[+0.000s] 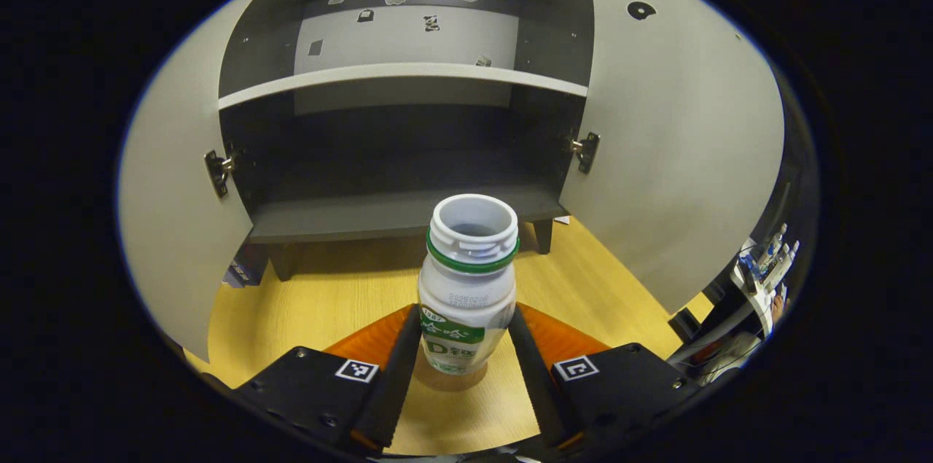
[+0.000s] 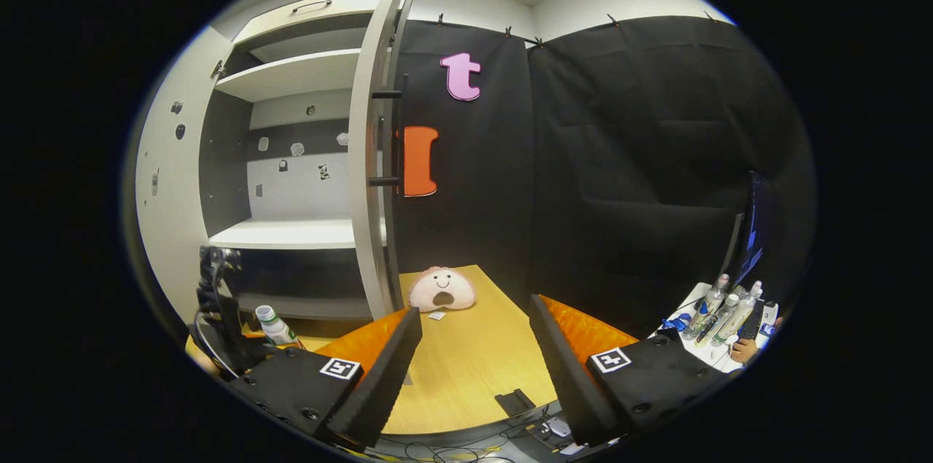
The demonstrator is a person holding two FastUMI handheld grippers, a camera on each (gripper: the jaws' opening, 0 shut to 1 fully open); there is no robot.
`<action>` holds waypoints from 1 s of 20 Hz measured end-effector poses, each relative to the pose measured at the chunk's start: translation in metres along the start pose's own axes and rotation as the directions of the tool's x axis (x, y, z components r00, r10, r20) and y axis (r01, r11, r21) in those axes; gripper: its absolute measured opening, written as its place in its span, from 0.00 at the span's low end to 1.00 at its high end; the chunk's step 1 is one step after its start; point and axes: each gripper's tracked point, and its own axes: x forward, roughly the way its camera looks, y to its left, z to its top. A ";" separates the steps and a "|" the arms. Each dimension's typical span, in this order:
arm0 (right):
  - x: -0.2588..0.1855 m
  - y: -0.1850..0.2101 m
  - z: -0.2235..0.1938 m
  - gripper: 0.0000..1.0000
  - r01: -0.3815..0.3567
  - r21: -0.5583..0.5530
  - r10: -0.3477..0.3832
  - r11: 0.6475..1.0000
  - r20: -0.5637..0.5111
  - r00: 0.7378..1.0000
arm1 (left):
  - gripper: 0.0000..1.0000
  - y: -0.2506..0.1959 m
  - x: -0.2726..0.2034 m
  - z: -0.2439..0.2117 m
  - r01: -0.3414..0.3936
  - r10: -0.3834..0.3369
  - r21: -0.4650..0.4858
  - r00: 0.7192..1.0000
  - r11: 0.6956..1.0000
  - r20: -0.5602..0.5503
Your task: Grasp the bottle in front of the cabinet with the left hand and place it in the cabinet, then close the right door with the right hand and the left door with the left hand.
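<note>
A white bottle (image 1: 466,281) with a green neck ring and no cap stands upright between the fingers of my left gripper (image 1: 466,368), which is shut on its lower body just above the wooden table (image 1: 328,295). Behind it the grey cabinet (image 1: 393,211) has both doors swung wide: left door (image 1: 175,230), right door (image 1: 678,142). Its lower shelf is bare. In the right gripper view, the bottle (image 2: 275,324) appears low at the left, in front of the cabinet. The right door (image 2: 368,157) is seen edge-on, with a dark handle (image 2: 397,135). My right gripper (image 2: 474,361) is open over the table, holding nothing.
A pink plush toy (image 2: 441,289) lies on the table beside the right door's edge. A side table (image 2: 718,313) with several bottles and a monitor (image 2: 751,230) stands at the far right. A small dark object (image 2: 514,401) lies near the table's front edge.
</note>
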 end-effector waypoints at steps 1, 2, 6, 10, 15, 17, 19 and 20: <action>0.001 0.001 -0.002 0.99 -0.008 0.006 0.008 1.000 -0.005 1.000 | 0.73 -0.001 -0.009 0.015 0.013 -0.013 0.000 1.000 1.000 0.012; 0.001 0.003 -0.004 0.99 -0.018 0.011 0.018 1.000 -0.006 1.000 | 0.73 -0.002 -0.019 0.033 0.026 -0.026 0.004 0.999 1.000 0.033; 0.003 0.009 -0.005 0.99 -0.046 0.020 0.046 0.999 -0.008 0.999 | 0.73 0.000 -0.053 0.093 0.050 -0.053 0.039 0.995 0.998 0.079; 0.003 0.010 -0.001 0.99 -0.056 0.023 0.056 0.998 0.001 0.998 | 0.73 0.013 -0.069 0.153 0.056 -0.061 0.049 0.992 0.997 0.111; 0.003 0.003 0.005 0.99 -0.048 0.032 0.048 0.998 0.014 0.999 | 0.73 0.038 -0.071 0.229 0.019 -0.028 0.048 0.979 0.999 0.202; 0.004 -0.001 0.007 0.99 -0.037 0.028 0.037 0.999 0.017 0.999 | 0.73 0.050 -0.064 0.255 -0.004 -0.009 0.055 0.972 0.998 0.236; 0.003 -0.004 0.010 0.99 -0.031 0.031 0.030 0.999 0.025 0.999 | 0.73 0.060 -0.052 0.271 -0.030 0.014 0.061 0.969 0.998 0.248; 0.003 -0.007 0.011 0.99 -0.026 0.034 0.025 0.999 0.028 0.999 | 0.73 0.064 -0.047 0.280 -0.035 0.022 0.048 0.967 0.998 0.255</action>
